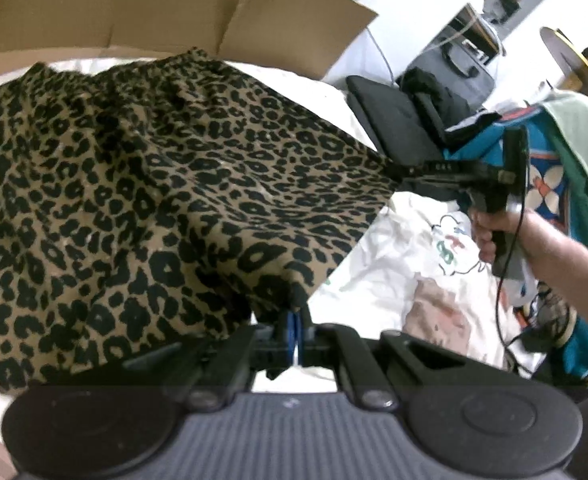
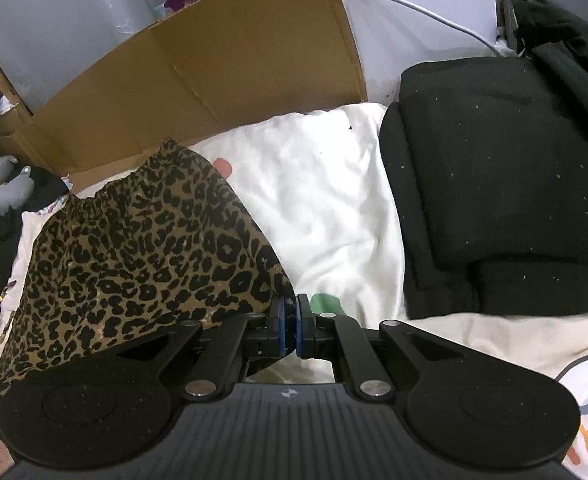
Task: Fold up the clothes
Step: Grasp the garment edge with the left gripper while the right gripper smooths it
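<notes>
A leopard-print garment point(image 1: 141, 184) is stretched out above a white bed sheet point(image 1: 394, 264). My left gripper point(image 1: 294, 320) is shut on its near bottom corner. My right gripper point(image 1: 398, 170) shows in the left wrist view, held by a hand, shut on the garment's right corner. In the right wrist view the right gripper point(image 2: 289, 312) pinches the edge of the leopard-print garment point(image 2: 141, 256), which hangs to the left over the white sheet point(image 2: 322, 200). The garment's gathered waistband lies at the far end.
A cardboard box point(image 2: 221, 64) stands behind the bed. Folded black clothes point(image 2: 502, 192) lie at the right; they also show in the left wrist view point(image 1: 390, 116). A pile of teal and green clothes point(image 1: 566, 160) sits far right. A grey soft toy point(image 2: 1, 192) lies at the left.
</notes>
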Demonstrator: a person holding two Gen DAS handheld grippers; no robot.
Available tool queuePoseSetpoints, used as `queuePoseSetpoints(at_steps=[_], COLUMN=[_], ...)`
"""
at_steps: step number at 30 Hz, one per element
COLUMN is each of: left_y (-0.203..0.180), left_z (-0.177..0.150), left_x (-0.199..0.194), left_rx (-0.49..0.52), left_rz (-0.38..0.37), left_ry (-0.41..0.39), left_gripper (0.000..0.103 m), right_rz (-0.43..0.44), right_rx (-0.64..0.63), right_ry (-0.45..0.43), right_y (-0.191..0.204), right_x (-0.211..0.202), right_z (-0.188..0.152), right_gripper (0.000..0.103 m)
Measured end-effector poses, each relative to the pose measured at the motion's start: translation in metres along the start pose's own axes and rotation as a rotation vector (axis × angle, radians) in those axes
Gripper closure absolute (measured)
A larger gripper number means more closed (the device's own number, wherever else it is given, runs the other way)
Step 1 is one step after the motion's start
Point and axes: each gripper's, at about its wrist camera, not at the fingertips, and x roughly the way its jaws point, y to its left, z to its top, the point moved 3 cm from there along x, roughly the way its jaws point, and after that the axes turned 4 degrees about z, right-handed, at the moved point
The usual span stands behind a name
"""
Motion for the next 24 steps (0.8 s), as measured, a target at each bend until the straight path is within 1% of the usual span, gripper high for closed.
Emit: queuePoseSetpoints(at_steps=[1,4,7,8,10,11,14,15,18,19,24], left_y=[0.001,0.005,0.016,0.019,0.024,0.025,0.028,0.029,0.03,0.031,0.035], left_z=[0.0,-0.006,-0.016,-0.018,-0.023,-0.025,-0.028,-0.029,-0.03,-0.03,-0.028], left_x=[0.0,0.006,0.018,0.021,0.027,0.031,0.045,0.049,0.065,0.07,0.089], left_rx=[0.001,0.031,0.012,-0.007,-0.037,-0.047,-0.083,-0.097,-0.141,-0.156,-0.202], left_rz=[0.0,0.053,0.076,0.072,0.06,0.056,0.033,0.026,-0.001,-0.009,-0.005], left_ry=[0.01,0.036,0.079,0.085,0.09,0.093,0.097,0.097,0.113,0.121,0.135], left_gripper=[0.102,0.102,0.1,0.099,0.089,0.086,0.066,0.064,0.063,0.063,0.063], right_rz=[-0.01,-0.042,-0.073,-0.08,-0.082,-0.083,-0.086,-0.085,-0.077,-0.075,-0.064], right_rx=[0.0,0.001,0.007,0.004,0.006,0.009,0.031,0.036,0.046,0.051,0.096], right_ry=[0.0,-0.002,-0.001,-0.001,-0.007,-0.009,0.003,0.006,0.018,0.022,0.049], right_y=[-0.001,-0.004,-0.01,-0.012,-0.014,-0.015,-0.019,-0.02,-0.022,-0.023,-0.027], right_x=[0.002,0.007,0.014,0.017,0.021,0.023,0.028,0.028,0.028,0.027,0.027], right_z=[0.0,0.002,0.001,0.001,0.002,0.003,0.001,0.0,-0.005,-0.007,-0.019], right_gripper=[0.101,0.101,0.101,0.101,0.1,0.1,0.097,0.097,0.096,0.093,0.088])
